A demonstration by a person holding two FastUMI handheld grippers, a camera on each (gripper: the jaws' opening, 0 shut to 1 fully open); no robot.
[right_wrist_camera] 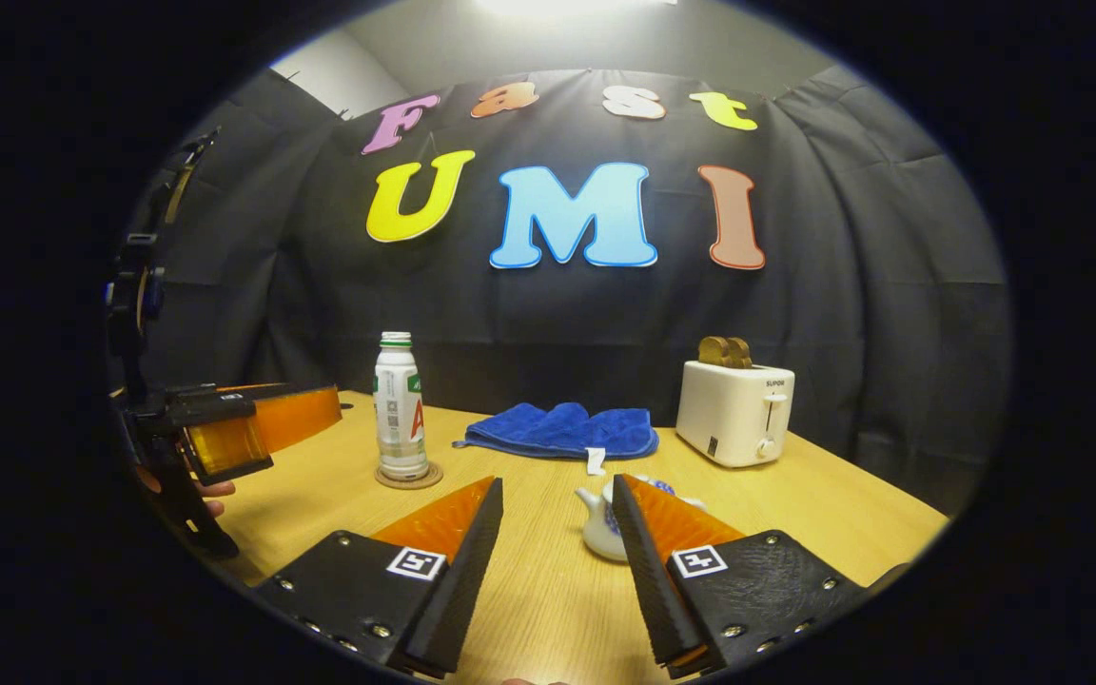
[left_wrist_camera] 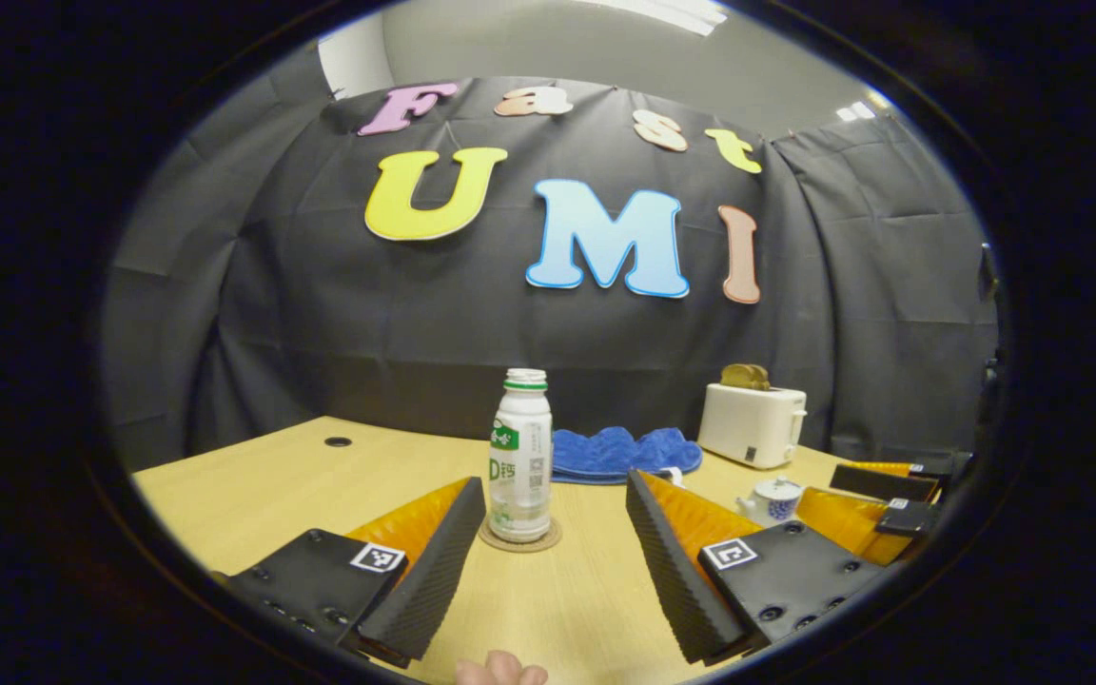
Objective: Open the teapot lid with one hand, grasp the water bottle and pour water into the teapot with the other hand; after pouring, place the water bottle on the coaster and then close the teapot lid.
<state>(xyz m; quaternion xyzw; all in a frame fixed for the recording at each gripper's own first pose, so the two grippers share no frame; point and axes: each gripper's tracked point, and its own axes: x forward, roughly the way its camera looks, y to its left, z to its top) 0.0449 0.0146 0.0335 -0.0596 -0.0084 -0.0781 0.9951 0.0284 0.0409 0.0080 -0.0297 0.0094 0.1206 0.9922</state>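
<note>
A light wooden tabletop (right_wrist_camera: 795, 514) is seen carrying a coaster (right_wrist_camera: 408, 477) under a water bottle (right_wrist_camera: 399, 404), a blue cloth (right_wrist_camera: 562, 428), a white toaster (right_wrist_camera: 734, 412) and a small teapot (right_wrist_camera: 599, 528)

Water bottles: one (left_wrist_camera: 520, 455), white, standing upright.
Coasters: one (left_wrist_camera: 520, 543), round, under the bottle.
Teapots: one (left_wrist_camera: 771, 499), white with blue pattern.
Teapot lids: one, on the teapot.
Blue cloths: one (right_wrist_camera: 561, 429), folded, lying on the table.
Toasters: one (right_wrist_camera: 735, 411), white.
Toast slices in the toaster: two can be told in the right gripper view (right_wrist_camera: 725, 351).
Tables: one (right_wrist_camera: 548, 590), light wood.
Grippers: two, the left gripper (left_wrist_camera: 553, 533) and the right gripper (right_wrist_camera: 556, 528).
Fingers per gripper: two.
Square coded tags on each gripper: two, one per finger.
</note>
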